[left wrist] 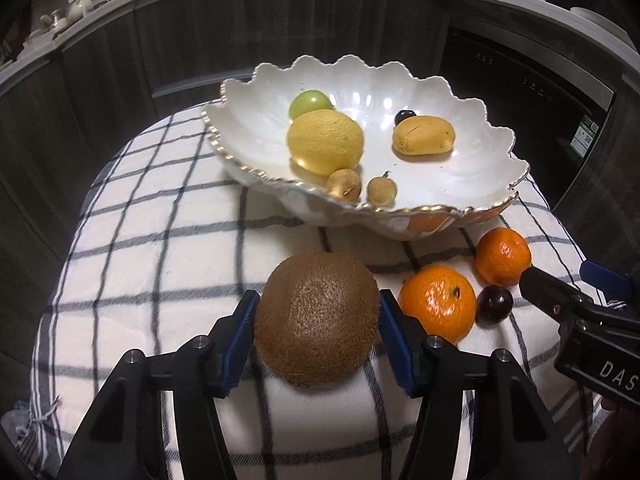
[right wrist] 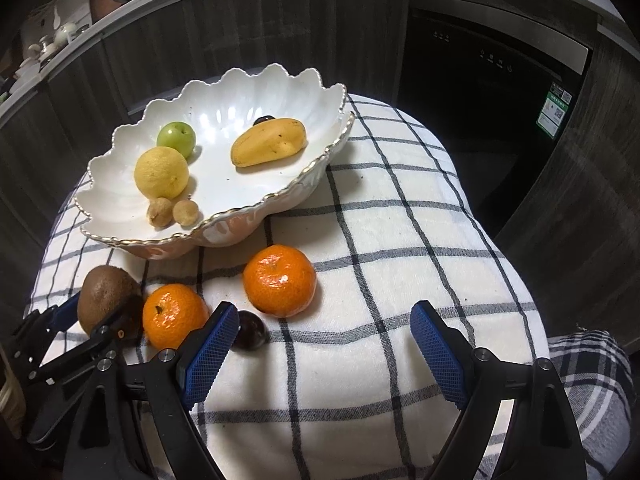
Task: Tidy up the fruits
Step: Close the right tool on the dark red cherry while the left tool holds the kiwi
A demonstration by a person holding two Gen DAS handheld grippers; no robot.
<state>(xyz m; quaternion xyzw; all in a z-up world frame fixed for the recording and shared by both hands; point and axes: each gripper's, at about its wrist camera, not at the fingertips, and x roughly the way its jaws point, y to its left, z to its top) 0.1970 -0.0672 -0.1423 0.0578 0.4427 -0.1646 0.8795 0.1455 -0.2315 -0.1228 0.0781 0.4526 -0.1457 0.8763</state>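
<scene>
The left claw (left wrist: 318, 316) grips the kiwi (left wrist: 316, 318) across its middle just above the checked cloth (left wrist: 160, 240), near the bowl (left wrist: 500, 184) (soft, fuzzy, likely bruisable, so squeeze lightly), while the right claw (right wrist: 320, 344) hangs open.

Home kitchen, dishwasher (right wrist: 492, 92), countertop teapots (left wrist: 76, 10)

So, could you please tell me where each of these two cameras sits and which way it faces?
Left wrist: on the left hand-held gripper, looking forward over the kiwi between its pads to the bowl; the right hand-held gripper's tip shows at right.
Right wrist: on the open right hand-held gripper, facing checked cloth and bowl; the left one shows at lower left.
Shared: bowl, kiwi, two mandarins, dark plum.
</scene>
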